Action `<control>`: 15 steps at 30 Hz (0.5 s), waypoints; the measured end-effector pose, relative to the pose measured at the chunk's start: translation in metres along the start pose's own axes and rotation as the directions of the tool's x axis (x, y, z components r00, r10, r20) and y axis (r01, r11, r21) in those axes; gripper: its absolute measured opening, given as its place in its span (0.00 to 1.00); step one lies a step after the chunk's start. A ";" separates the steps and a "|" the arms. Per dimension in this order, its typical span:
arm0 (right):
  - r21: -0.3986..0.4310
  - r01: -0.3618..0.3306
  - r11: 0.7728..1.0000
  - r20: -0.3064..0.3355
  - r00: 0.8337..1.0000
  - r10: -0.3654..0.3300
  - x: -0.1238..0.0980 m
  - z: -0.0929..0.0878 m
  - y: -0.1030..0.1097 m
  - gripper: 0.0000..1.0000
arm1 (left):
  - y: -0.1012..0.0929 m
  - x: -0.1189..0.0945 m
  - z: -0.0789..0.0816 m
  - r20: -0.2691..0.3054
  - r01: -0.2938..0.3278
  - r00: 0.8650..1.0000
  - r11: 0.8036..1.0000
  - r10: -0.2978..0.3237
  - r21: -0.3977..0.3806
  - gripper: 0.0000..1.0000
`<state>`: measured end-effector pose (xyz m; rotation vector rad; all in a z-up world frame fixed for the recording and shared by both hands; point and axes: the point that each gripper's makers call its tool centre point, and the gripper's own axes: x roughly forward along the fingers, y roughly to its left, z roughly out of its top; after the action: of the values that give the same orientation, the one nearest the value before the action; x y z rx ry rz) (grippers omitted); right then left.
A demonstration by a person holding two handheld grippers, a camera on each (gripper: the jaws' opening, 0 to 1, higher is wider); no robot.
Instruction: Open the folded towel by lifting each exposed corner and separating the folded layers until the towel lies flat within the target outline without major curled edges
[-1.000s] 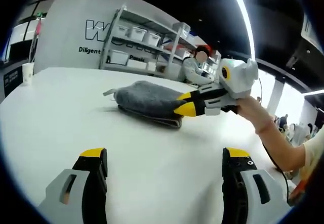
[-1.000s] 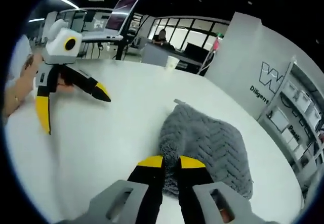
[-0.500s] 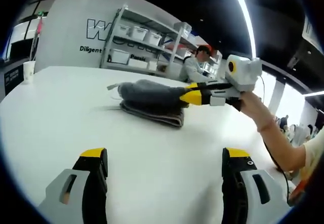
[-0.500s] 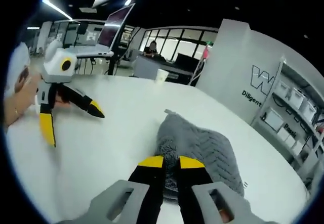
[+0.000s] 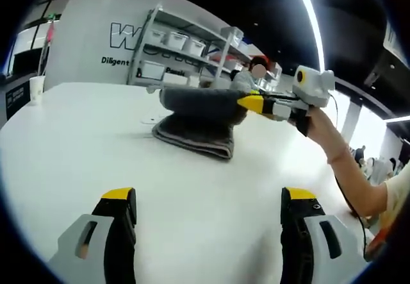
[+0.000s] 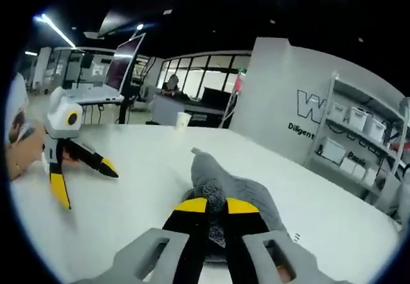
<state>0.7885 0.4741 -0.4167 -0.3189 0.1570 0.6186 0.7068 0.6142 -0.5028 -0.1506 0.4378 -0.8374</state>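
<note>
First fold coming open; the right gripper (image 5: 256,102) has the towel's (image 5: 195,120) top layer pinched at its edge and raised off the lower layers, which lie flat on the white table (image 5: 64,143); in the left gripper view the lifted layer hangs as a dark hump above the stack, with a clear gap showing between the two at the near side.

In the right gripper view the yellow-tipped jaws are squeezed together on grey cloth (image 6: 221,184), nearly touching, with the fabric bunched between and rising to a point beyond them; that's a firm grip on one layer, as far as I can judge, though how many plies are caught is hidden by the jaws.

The left gripper (image 5: 208,217) is idle; jaws wide apart, nothing between them, held low over bare table well short of the towel; seen from the right gripper view (image 6: 80,172) it stands tips-down near the table, a hand (image 6: 19,156) behind it.

Next call, I'd say: carry that raised layer over and away so it peels back and lays out flat, while the free gripper comes in to pin the lower layers, or they may drag along. No target outline is visible on the table from here.
</note>
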 end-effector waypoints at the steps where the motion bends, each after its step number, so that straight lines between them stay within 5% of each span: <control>1: 0.007 0.002 1.000 0.012 1.000 -0.003 -0.001 0.001 -0.005 0.02 | 0.000 0.000 -0.001 -0.002 0.001 1.000 1.000 -0.001 0.001 0.91; 15: 0.174 0.108 0.979 0.080 0.989 -0.123 -0.030 -0.003 -0.062 0.02 | -0.003 0.003 -0.002 -0.018 0.012 1.000 1.000 -0.011 0.018 0.94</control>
<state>0.8004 0.4092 -0.3968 -0.1344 0.1020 0.5000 0.7055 0.6104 -0.5046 -0.1292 0.4465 -0.8543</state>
